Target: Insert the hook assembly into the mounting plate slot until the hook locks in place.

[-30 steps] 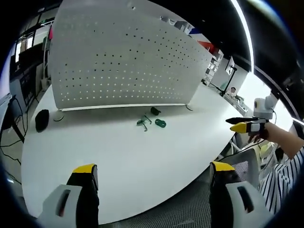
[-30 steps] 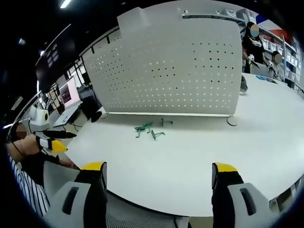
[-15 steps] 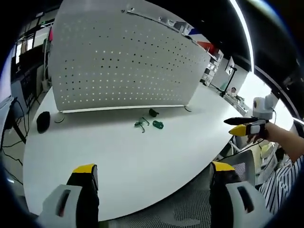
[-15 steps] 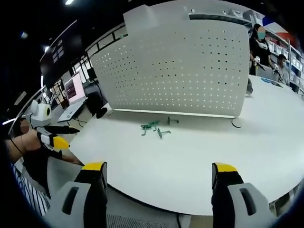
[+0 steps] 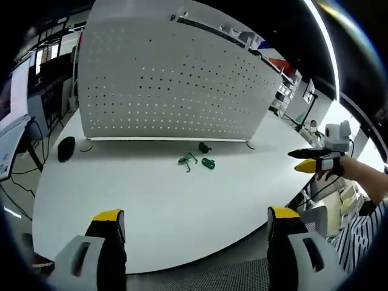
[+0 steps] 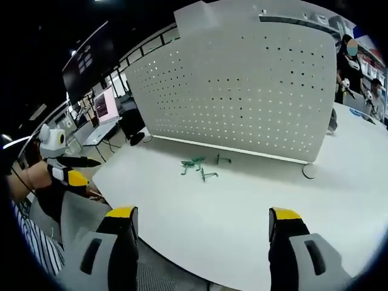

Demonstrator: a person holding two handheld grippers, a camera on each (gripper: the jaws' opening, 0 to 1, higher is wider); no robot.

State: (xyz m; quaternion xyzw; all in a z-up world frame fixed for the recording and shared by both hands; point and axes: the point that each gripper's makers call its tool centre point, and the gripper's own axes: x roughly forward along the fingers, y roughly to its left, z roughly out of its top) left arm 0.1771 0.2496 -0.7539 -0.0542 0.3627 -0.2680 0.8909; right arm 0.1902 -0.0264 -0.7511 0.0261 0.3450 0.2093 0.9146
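Observation:
Several small green hook parts (image 5: 188,161) lie loose on the white round table (image 5: 151,206), just in front of the upright white perforated mounting plate (image 5: 176,85). One green piece (image 5: 208,163) and a dark piece (image 5: 204,147) lie beside them. My left gripper (image 5: 196,213) is open, hanging over the table's near edge, far from the parts. From the other side, the hooks (image 6: 193,163) and a second piece (image 6: 208,175) lie before the plate (image 6: 242,91). My right gripper (image 6: 202,213) is open too, holding nothing. Each gripper appears in the other's view, hand-held: the right gripper (image 5: 315,160), the left gripper (image 6: 66,173).
A black mouse-like object (image 5: 65,147) and a cable loop lie at the table's left end. Another cable loop (image 6: 309,171) lies by the plate's foot. Desks with a monitor (image 6: 104,106) stand behind; people (image 6: 348,66) stand far off. A striped sleeve (image 5: 357,242) shows at the right.
Both views have shifted a little with the hands. The hooks and the plate lie where they were. Both grippers stay open and away from the parts.

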